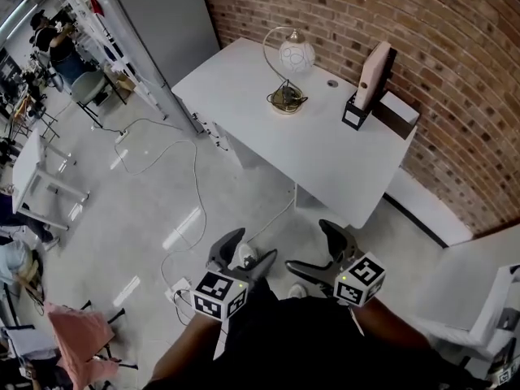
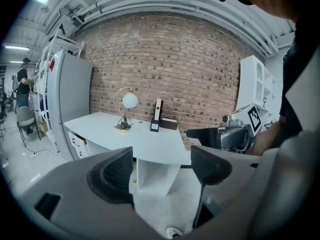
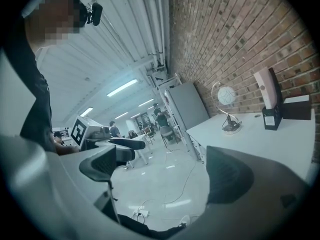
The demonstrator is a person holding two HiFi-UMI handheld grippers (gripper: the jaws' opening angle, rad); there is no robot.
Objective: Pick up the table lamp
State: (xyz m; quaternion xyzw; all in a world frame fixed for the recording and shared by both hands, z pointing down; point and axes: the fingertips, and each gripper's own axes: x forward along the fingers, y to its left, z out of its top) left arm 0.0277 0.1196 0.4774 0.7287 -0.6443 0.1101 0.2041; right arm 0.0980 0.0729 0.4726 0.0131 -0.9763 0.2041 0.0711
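Left gripper [image 1: 250, 247] and right gripper [image 1: 309, 248] hang open; white table [image 1: 325, 153] meets brick wall [image 1: 422, 23].

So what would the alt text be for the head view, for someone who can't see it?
A person holds the left gripper and right gripper, both open and empty, above the floor, well short of a white table by a brick wall. On it stand a table lamp with a round shade and a black holder.
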